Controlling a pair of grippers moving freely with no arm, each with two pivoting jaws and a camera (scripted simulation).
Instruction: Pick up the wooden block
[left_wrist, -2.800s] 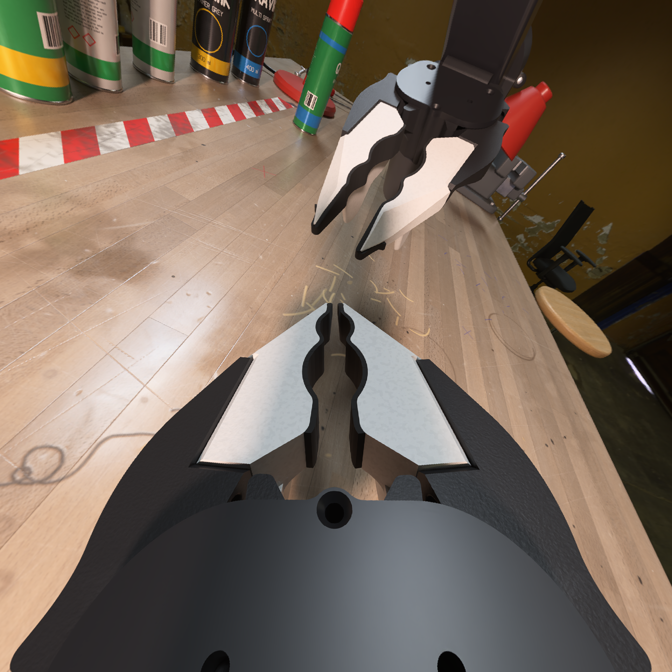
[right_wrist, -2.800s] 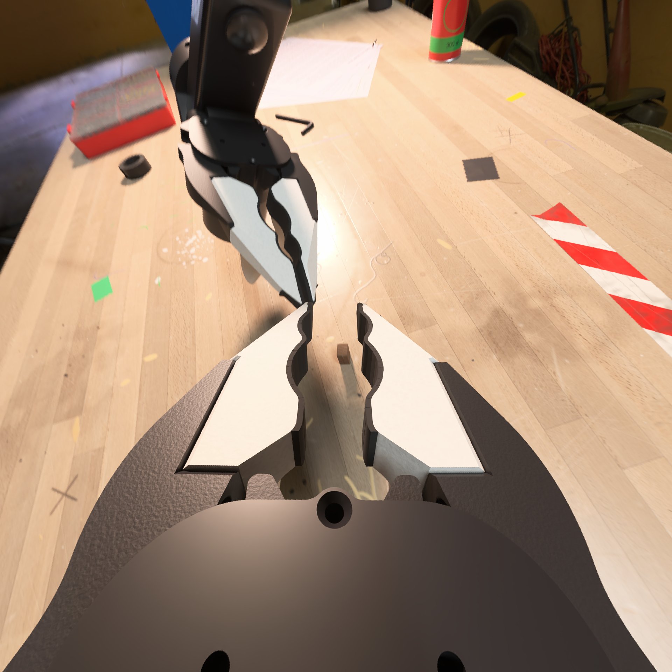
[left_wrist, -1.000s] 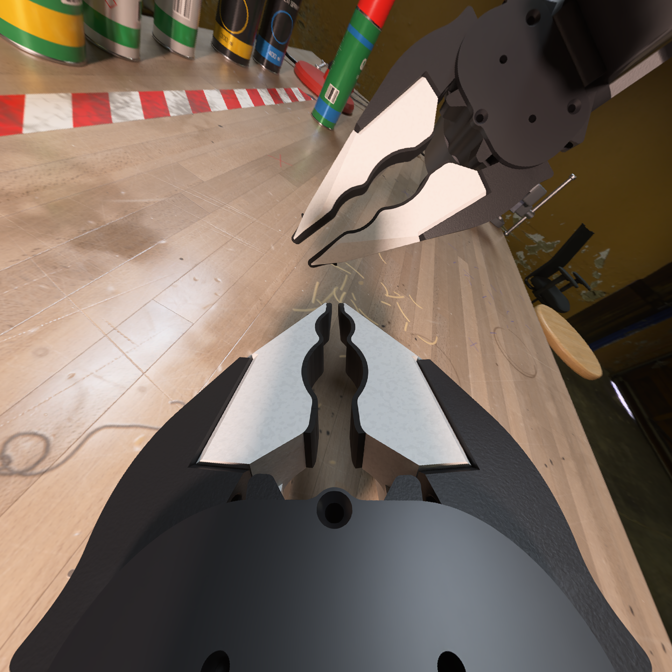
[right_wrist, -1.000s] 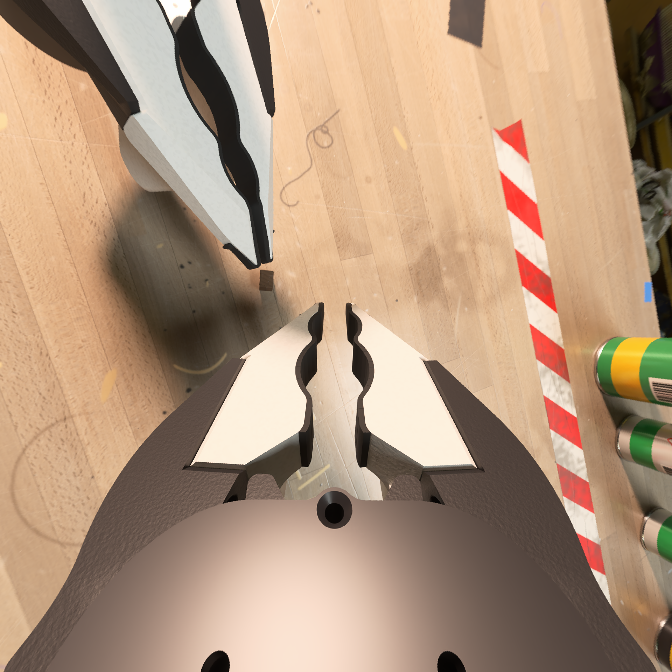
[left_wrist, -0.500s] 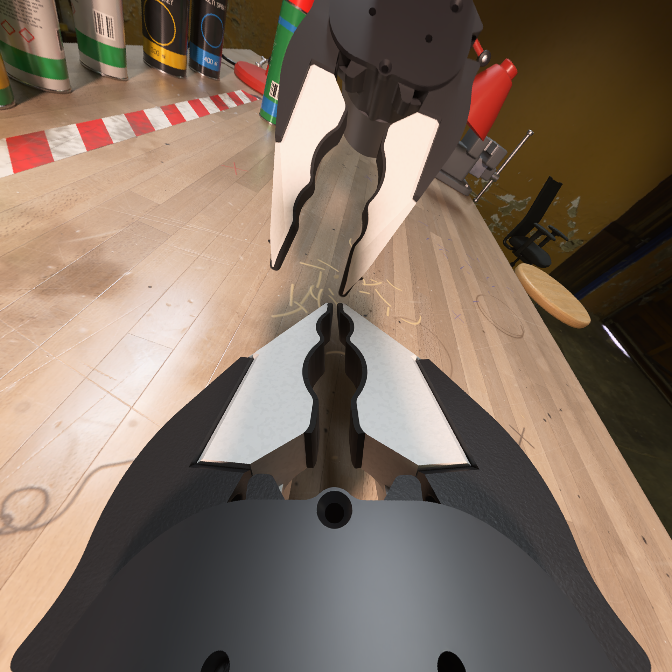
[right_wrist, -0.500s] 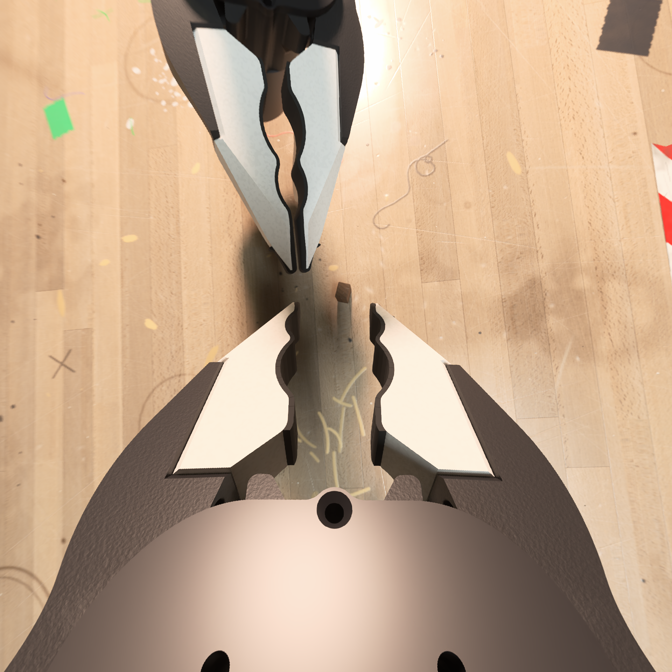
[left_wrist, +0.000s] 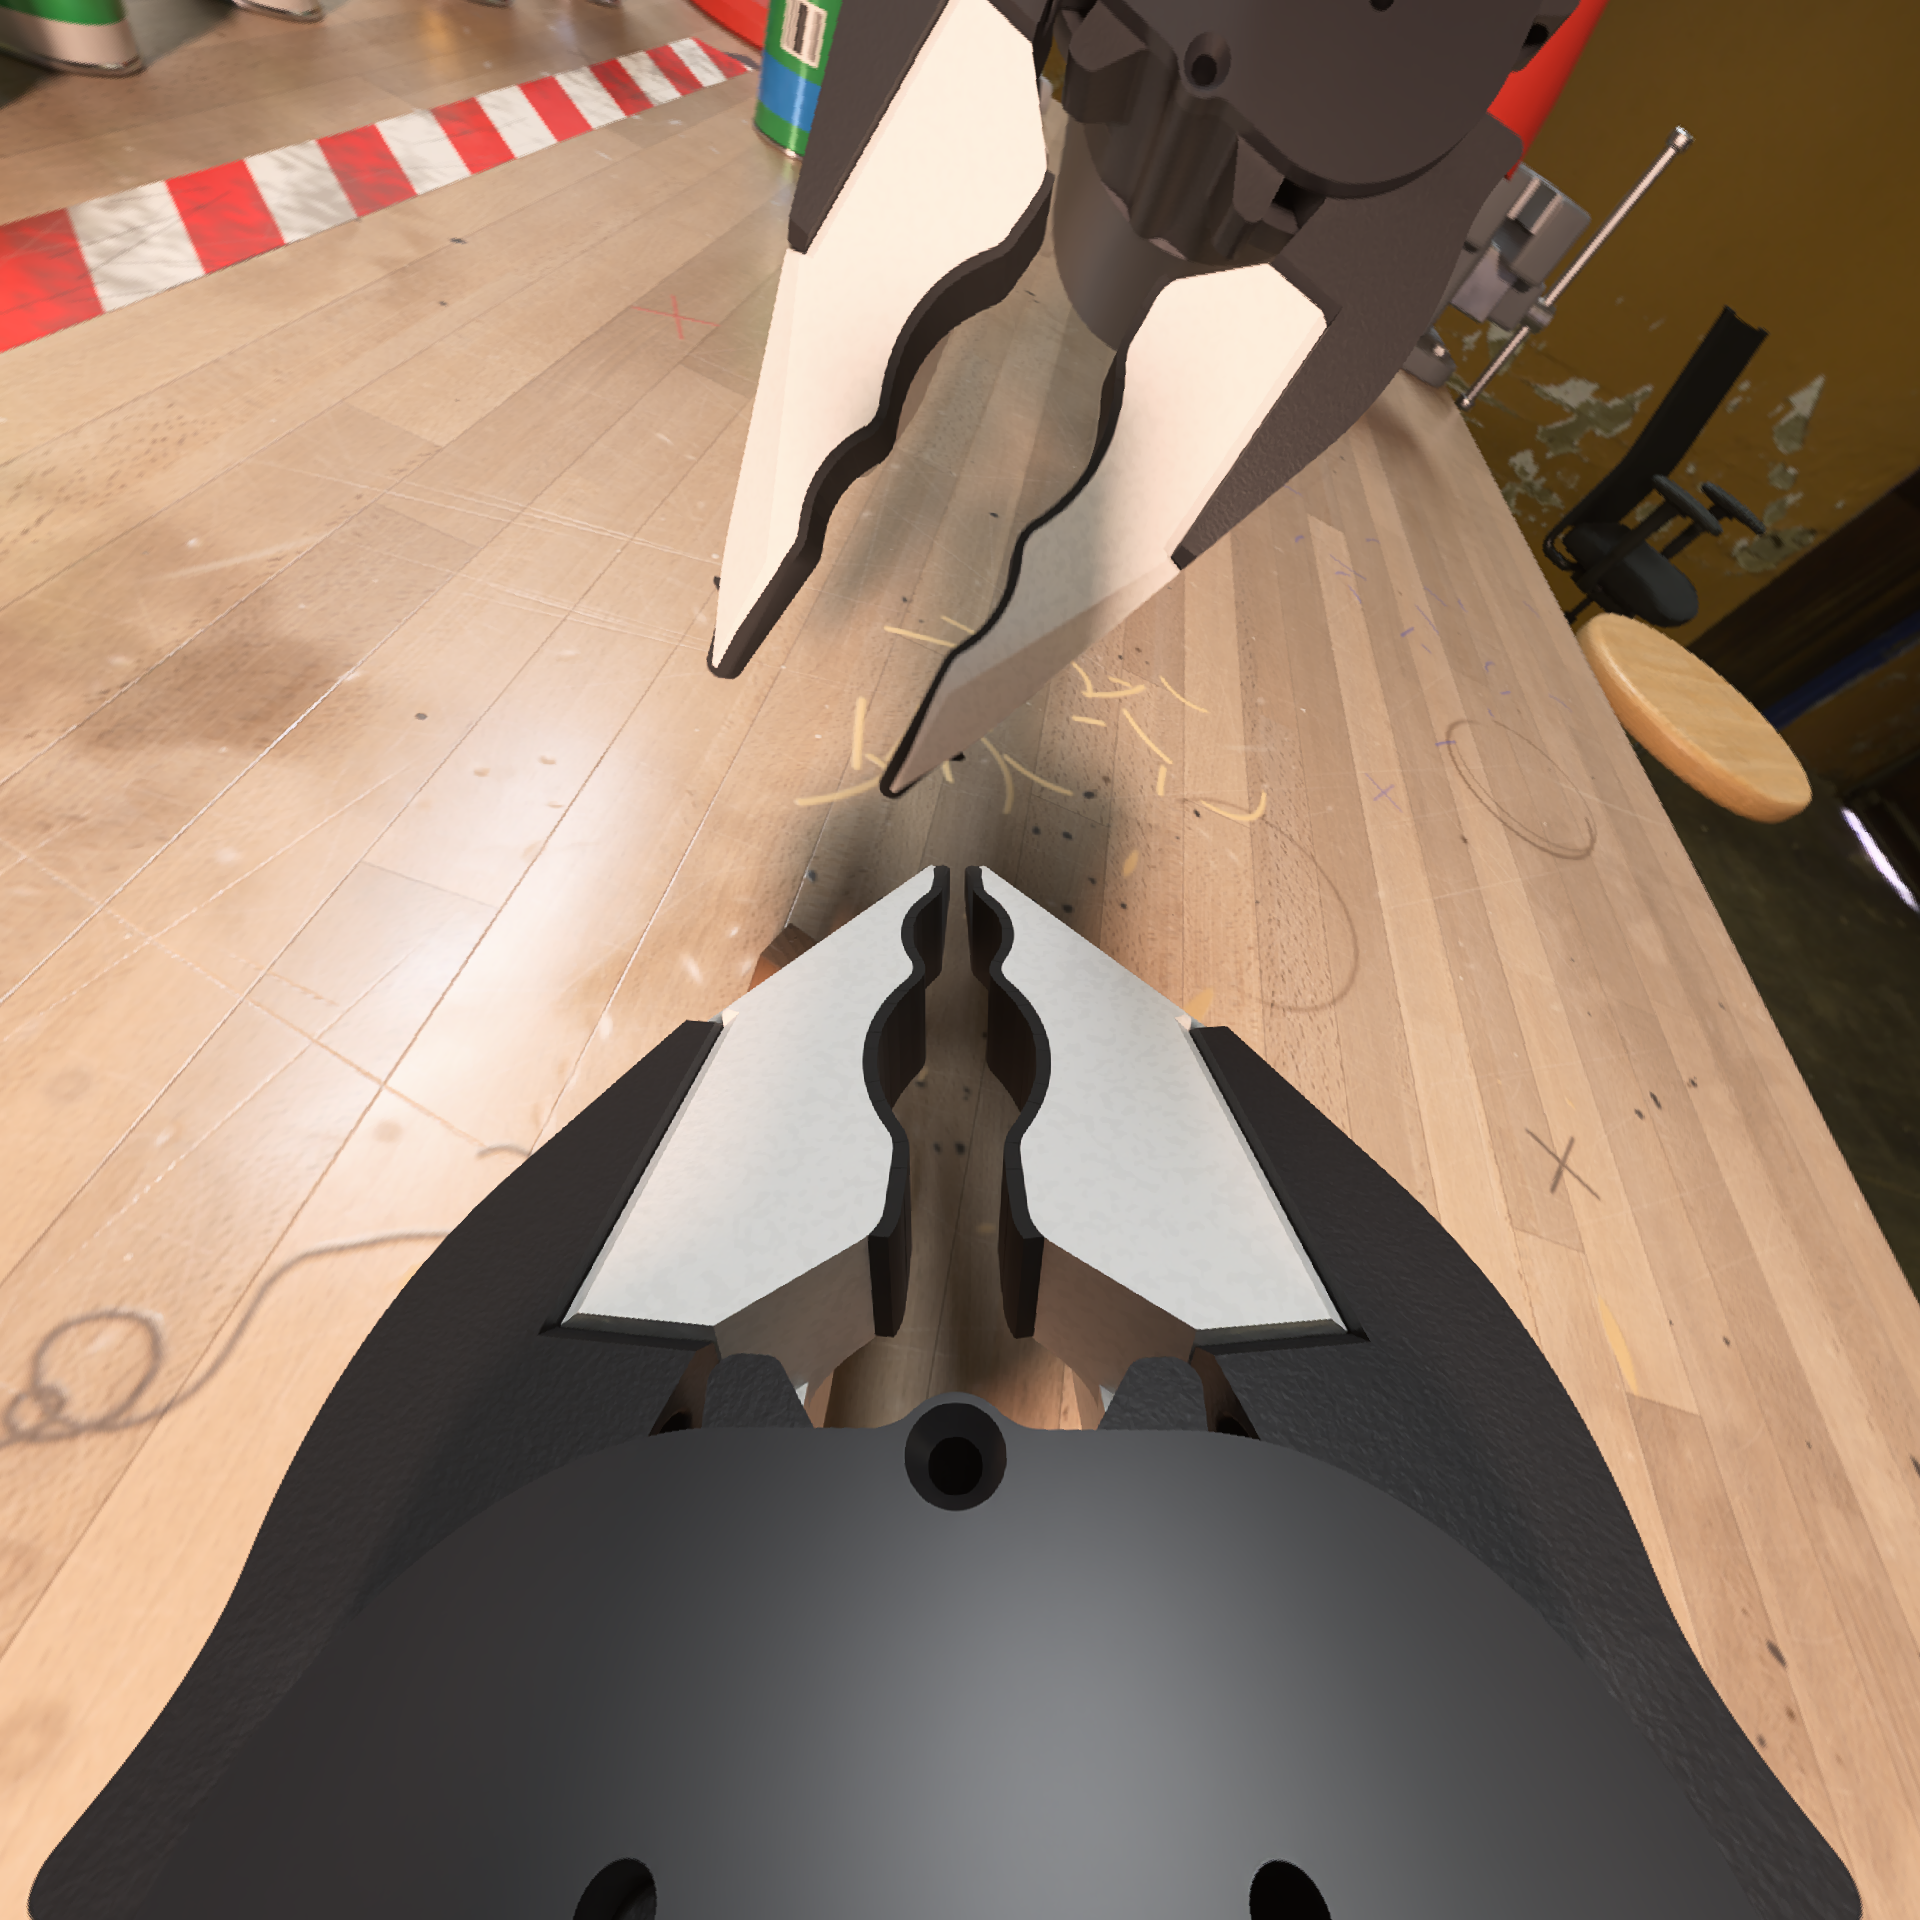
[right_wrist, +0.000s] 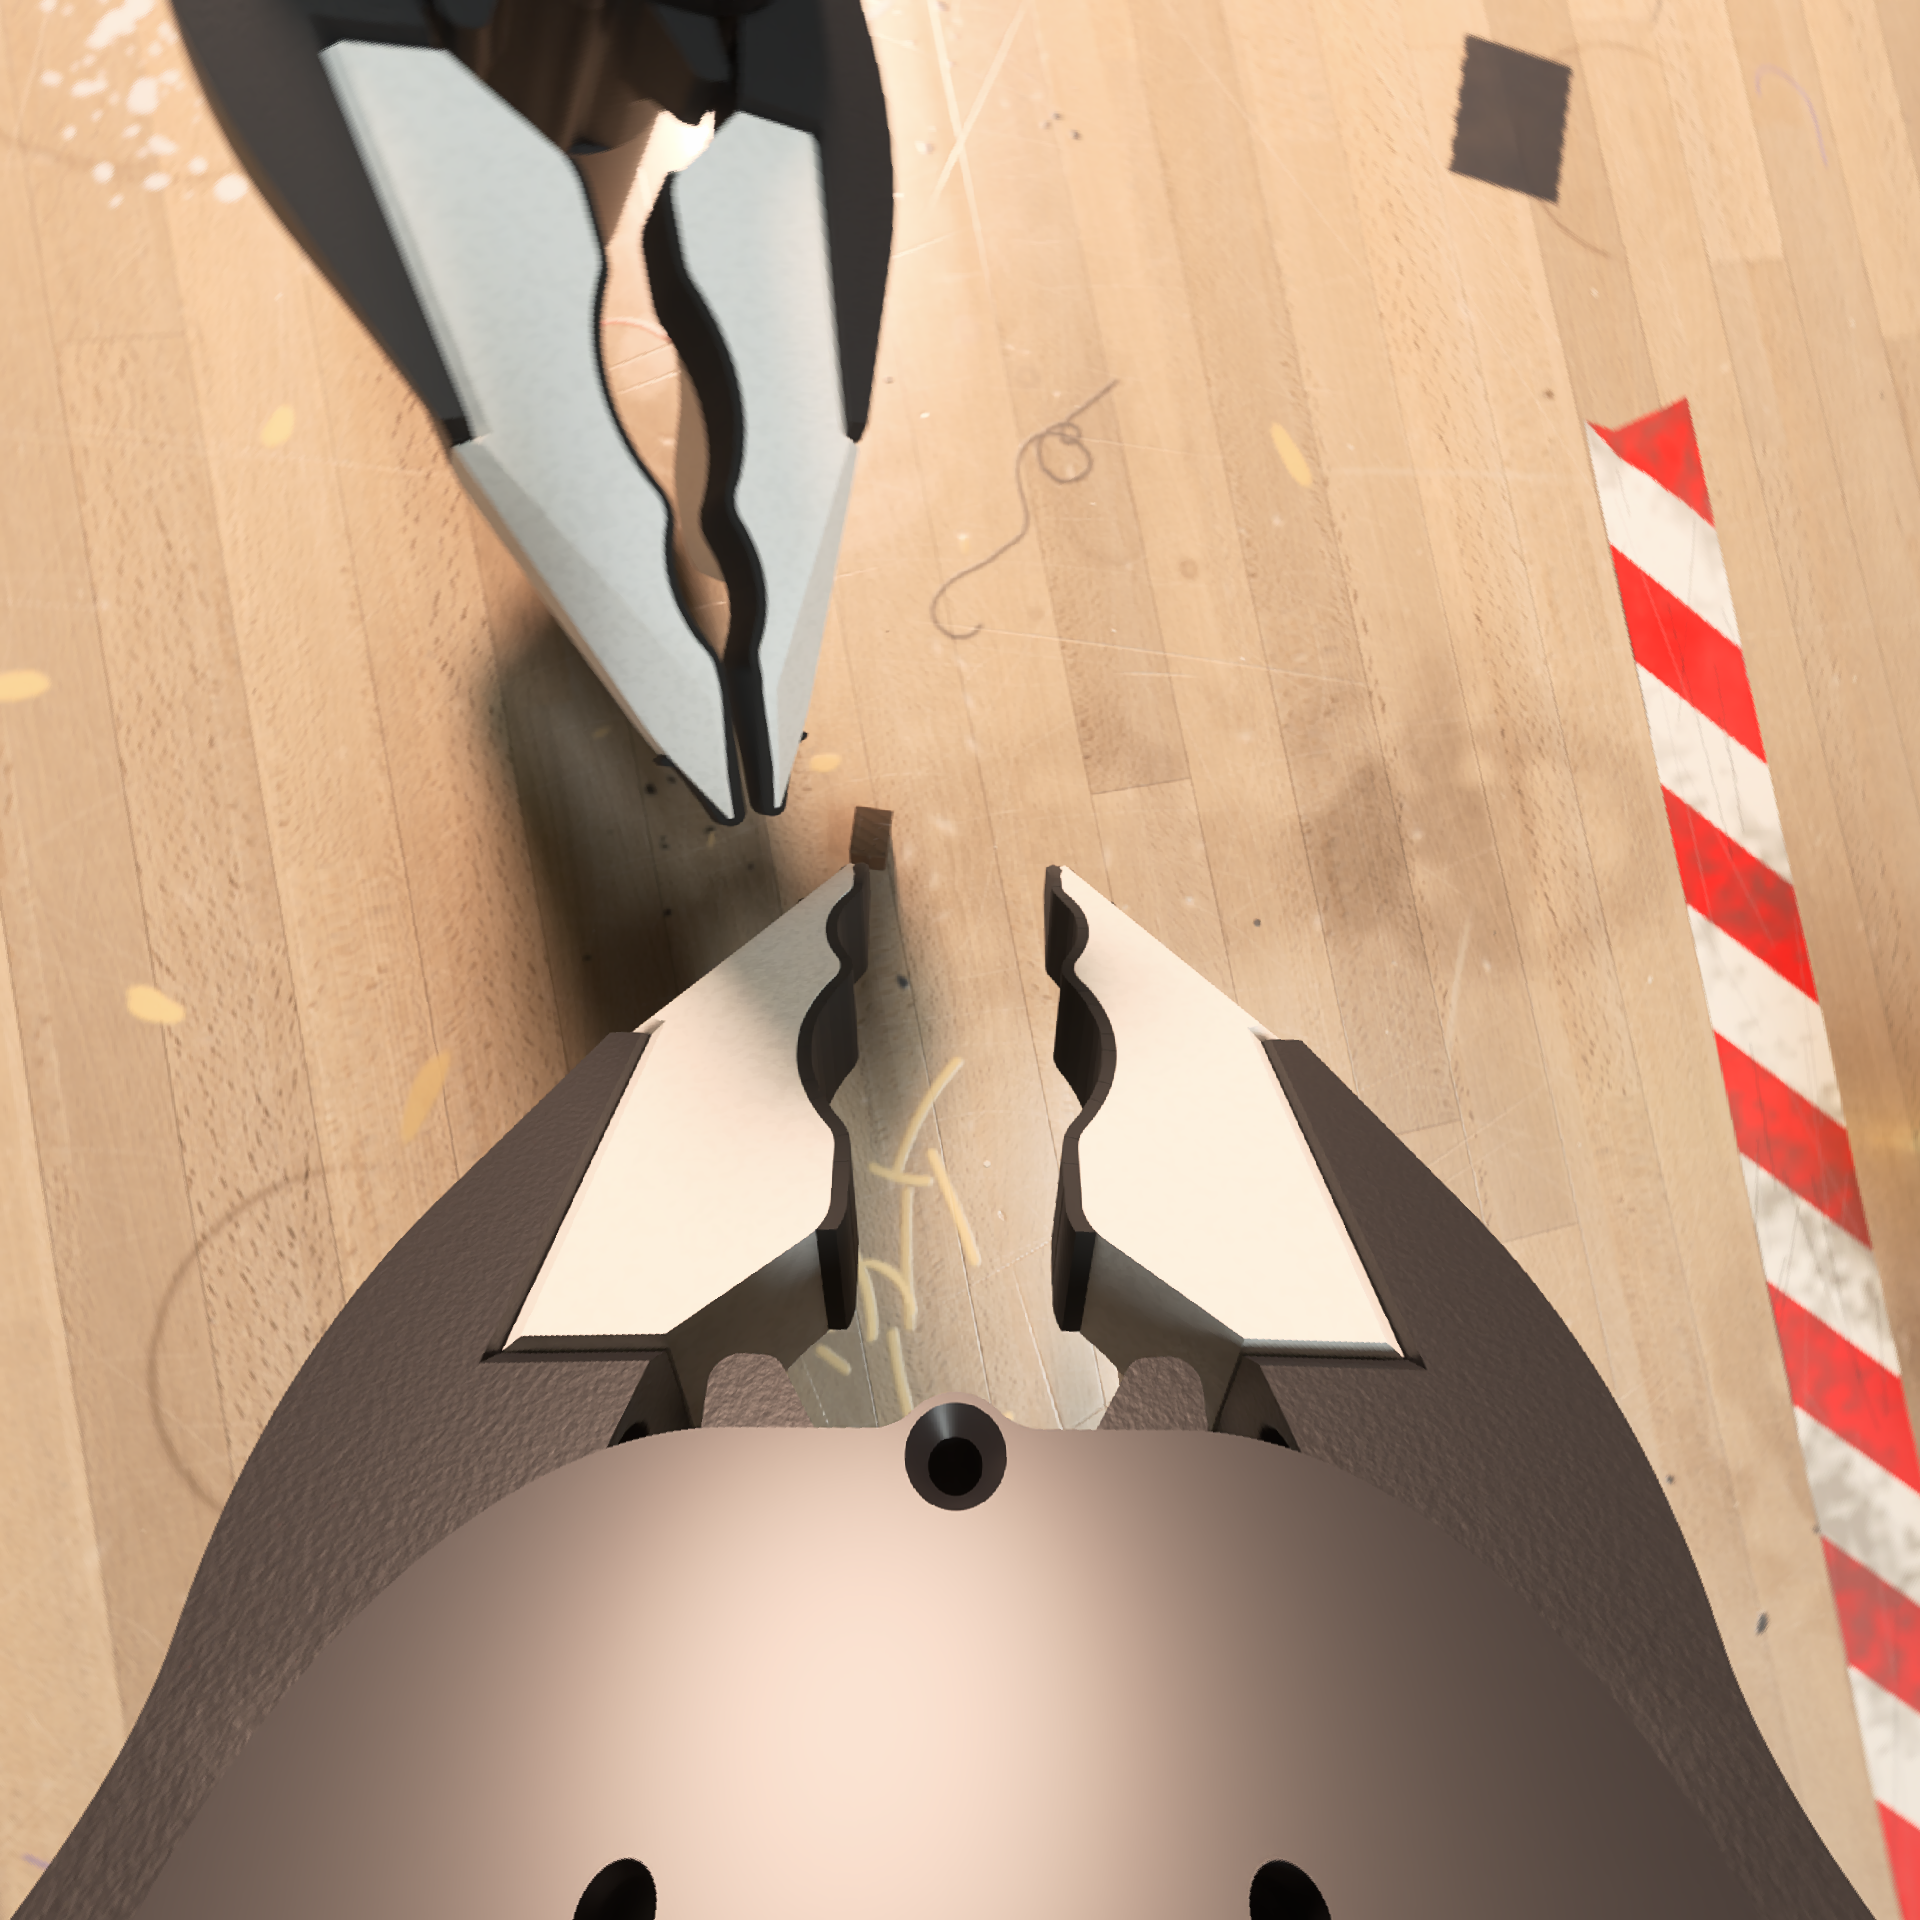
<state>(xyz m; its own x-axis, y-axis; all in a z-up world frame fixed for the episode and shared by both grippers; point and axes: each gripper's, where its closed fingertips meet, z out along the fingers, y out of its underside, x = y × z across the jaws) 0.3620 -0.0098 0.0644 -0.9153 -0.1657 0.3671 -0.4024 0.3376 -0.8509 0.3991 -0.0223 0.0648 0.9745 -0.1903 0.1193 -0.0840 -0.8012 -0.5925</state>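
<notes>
The small brown wooden block (right_wrist: 871, 837) rests on the light plank workbench (right_wrist: 1299, 831), just beyond the tip of 1 finger of the brown right gripper (right_wrist: 953, 879), whose 2 white-padded fingers stand apart with nothing between them. The black left gripper (left_wrist: 956, 875) is closed and empty, its tips near the block. In the left wrist view its finger hides all but what is probably a brown corner (left_wrist: 781, 951) of the block.

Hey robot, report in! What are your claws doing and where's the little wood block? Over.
Right gripper open, empty. Left gripper shut, empty. Wooden block on bench, just off right gripper's tip. Nothing blocking.
</notes>
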